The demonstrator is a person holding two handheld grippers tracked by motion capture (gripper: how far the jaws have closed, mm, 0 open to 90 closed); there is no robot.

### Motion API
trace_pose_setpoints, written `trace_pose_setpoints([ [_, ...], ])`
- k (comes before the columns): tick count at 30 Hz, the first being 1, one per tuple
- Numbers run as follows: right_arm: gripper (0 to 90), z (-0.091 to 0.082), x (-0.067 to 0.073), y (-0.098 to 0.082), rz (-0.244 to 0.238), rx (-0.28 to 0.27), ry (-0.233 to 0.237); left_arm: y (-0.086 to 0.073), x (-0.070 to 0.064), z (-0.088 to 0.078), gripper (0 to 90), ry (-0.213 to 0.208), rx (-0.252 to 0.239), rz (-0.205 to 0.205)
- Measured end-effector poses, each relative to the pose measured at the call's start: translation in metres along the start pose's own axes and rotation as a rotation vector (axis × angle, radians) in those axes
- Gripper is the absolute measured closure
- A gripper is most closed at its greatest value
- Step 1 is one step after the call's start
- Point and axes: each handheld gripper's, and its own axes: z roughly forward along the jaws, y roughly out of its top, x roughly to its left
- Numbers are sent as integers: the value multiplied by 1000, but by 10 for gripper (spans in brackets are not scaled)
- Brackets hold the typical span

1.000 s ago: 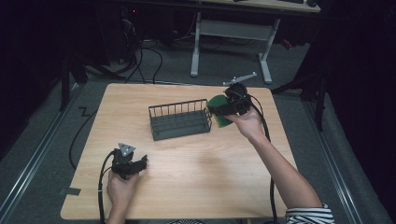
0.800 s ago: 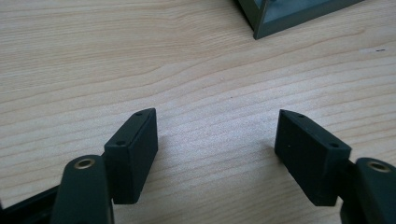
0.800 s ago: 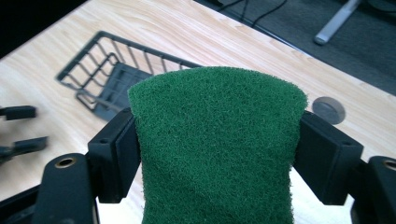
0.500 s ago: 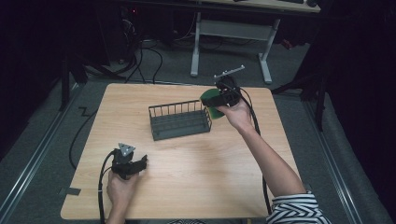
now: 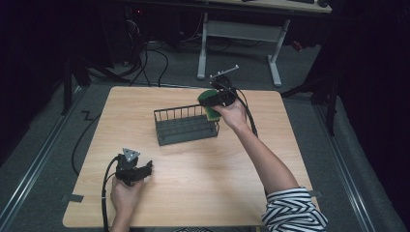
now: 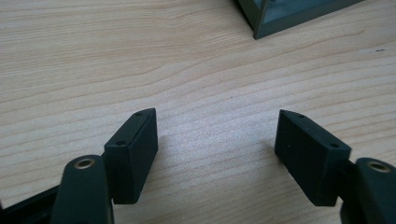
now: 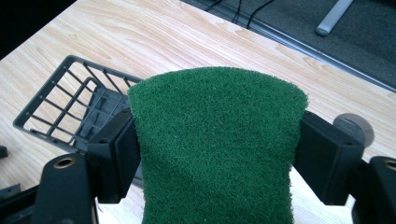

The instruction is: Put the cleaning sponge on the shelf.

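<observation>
The right gripper (image 5: 218, 99) has its jaws clamped on a green sponge (image 7: 217, 149), held in the air by the wire basket's (image 5: 186, 125) right end; dropping it in looks the remaining step. The left gripper (image 6: 217, 156) rests wide-jawed and empty on the desk (image 5: 193, 183).

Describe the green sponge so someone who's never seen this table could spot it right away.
Start at the light wooden table and find the dark wire basket near its far middle. At the basket's right end, the right tool holds the sponge in the air, squeezed between its jaws. It's the one bright green thing there, with a fuzzy scouring face and a yellow edge.
</observation>
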Motion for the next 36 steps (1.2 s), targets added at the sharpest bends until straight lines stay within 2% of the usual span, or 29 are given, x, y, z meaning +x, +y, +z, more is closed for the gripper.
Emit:
trace_pose_setpoints([
  [9,229,23,7,8,13,23,-4,0,0,0,306,0,-1,0],
  [13,227,33,10,11,5,35,-18,0,0,0,305,0,-2,-1],
  [20,226,46,8,11,32,55,-29,0,0,0,306,-3,-3,-3],
  [23,225,53,8,10,26,62,-38,0,0,0,306,-2,-3,-4],
  [33,217,61,12,8,24,74,-47,0,0,0,306,-3,-1,-3],
  [36,214,64,14,7,5,85,-64,0,0,0,306,-3,-1,-2],
])
